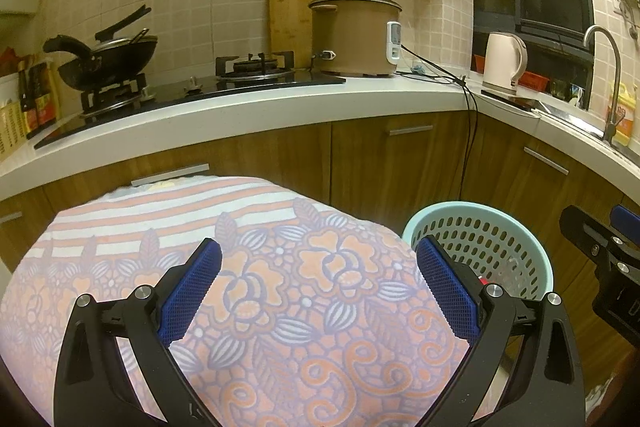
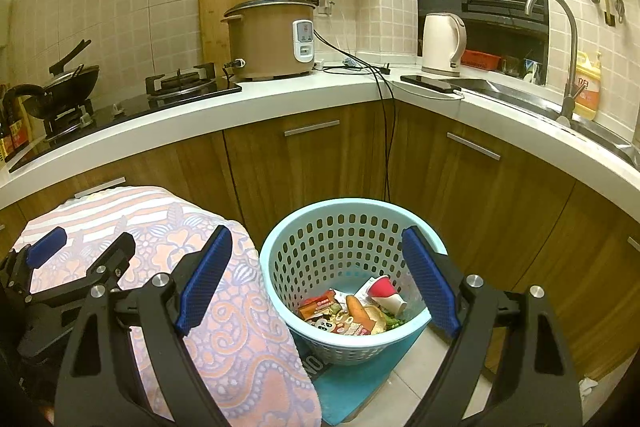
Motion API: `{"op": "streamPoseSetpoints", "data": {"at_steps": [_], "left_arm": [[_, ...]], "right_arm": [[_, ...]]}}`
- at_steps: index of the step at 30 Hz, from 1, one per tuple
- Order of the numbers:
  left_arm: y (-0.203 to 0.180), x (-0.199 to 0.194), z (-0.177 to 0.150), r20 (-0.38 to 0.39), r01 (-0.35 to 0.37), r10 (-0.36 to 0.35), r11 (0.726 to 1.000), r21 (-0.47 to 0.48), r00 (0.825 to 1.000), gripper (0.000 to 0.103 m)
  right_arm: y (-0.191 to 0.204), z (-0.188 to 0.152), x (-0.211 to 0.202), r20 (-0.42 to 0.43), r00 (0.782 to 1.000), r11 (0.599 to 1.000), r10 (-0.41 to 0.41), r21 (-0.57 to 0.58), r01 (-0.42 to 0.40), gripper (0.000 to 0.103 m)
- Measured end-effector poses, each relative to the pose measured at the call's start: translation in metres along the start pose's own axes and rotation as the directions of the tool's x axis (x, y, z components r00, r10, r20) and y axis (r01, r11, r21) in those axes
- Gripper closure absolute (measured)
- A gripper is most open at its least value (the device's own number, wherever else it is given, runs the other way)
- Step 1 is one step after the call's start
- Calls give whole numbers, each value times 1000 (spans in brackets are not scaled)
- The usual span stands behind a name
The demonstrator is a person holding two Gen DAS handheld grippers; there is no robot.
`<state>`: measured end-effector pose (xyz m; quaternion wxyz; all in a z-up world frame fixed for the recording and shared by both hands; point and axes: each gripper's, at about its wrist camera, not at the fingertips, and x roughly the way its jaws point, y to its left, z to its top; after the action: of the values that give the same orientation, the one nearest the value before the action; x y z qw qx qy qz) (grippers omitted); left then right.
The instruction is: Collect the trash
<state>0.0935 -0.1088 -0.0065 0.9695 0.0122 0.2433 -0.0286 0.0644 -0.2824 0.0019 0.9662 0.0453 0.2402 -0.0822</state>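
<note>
The basket [image 2: 344, 267] stands on the floor at the foot of the wooden cupboards, just right of a cloth-covered surface [image 2: 224, 307] whose edge nearly meets its rim. Above the basket's mouth the room is free. Trash lies at its bottom: one red paper cup [image 2: 386, 291], one piece of bread [image 2: 360, 309] and some snack wrappers [image 2: 332, 315] (their number is hard to tell).

There are two grippers. The right gripper [image 2: 316, 283] hangs over the basket, jaws spread wide and empty. The left gripper [image 1: 318, 291] is over the cloth, left of the basket, jaws likewise apart with nothing between them.

Behind the basket a black cord [image 2: 390, 131] hangs down the cupboards from the counter [image 2: 280, 103], where one rice cooker [image 2: 272, 39] and one kettle [image 2: 442, 45] stand.
</note>
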Motion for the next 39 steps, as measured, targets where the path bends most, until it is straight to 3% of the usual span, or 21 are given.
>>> {"op": "streamPoseSetpoints", "data": {"at_steps": [39], "left_arm": [[1,0,0,-2,1,-1,1000,-8,1000,8]], "right_arm": [[-2,-5,6,-13,1000,1000,12,-9,-12,20]]}}
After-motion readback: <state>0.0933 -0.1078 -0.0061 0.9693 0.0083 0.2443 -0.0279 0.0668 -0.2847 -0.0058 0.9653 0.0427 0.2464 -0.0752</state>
